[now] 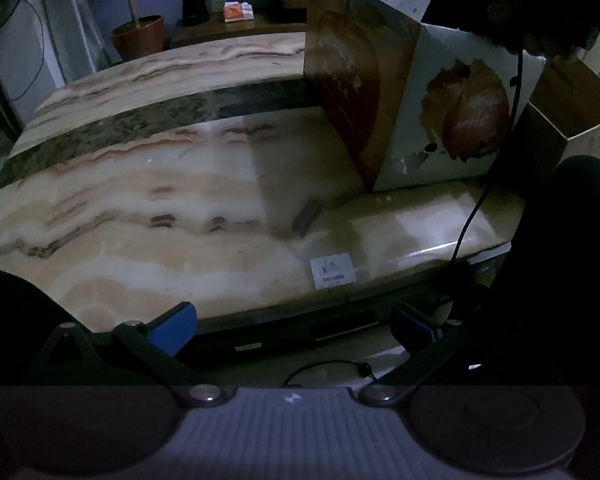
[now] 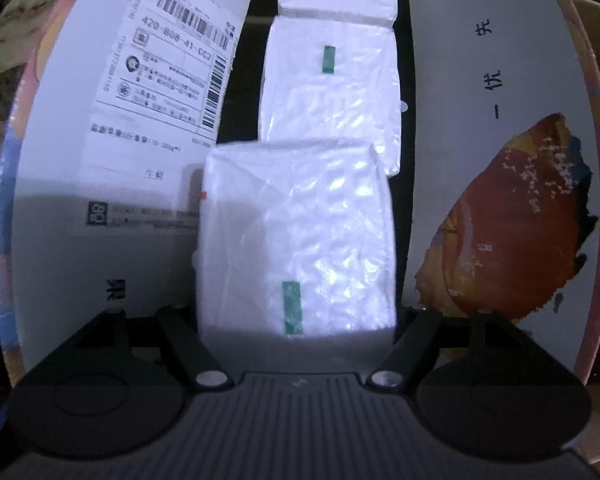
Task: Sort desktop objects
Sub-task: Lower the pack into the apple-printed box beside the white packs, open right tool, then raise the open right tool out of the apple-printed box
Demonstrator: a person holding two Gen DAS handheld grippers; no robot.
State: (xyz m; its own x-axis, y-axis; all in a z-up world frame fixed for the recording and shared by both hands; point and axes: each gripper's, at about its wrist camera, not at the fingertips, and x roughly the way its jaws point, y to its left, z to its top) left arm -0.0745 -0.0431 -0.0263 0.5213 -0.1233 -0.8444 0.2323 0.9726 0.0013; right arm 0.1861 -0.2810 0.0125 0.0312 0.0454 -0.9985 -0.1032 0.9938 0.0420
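1. The marble table fills the left wrist view; its top is bare apart from a small label near the front edge.
2. The printed carton stands at the table's right side. The right wrist view looks down between its two open flaps, one bearing a shipping label.
3. Three white tissue packs lie in a row along the gap: the nearest tissue pack sits between the right gripper linkages, with a middle pack beyond it.
4. I cannot tell whether the right gripper's fingers clamp that pack; their tips are hidden. If it is being placed, I judge it best kept level and in line with the row.
5. The left gripper hangs released and empty, its blue pads wide apart, at the table's front edge.
6. Only the left view shows the table; only the right shows the packs.
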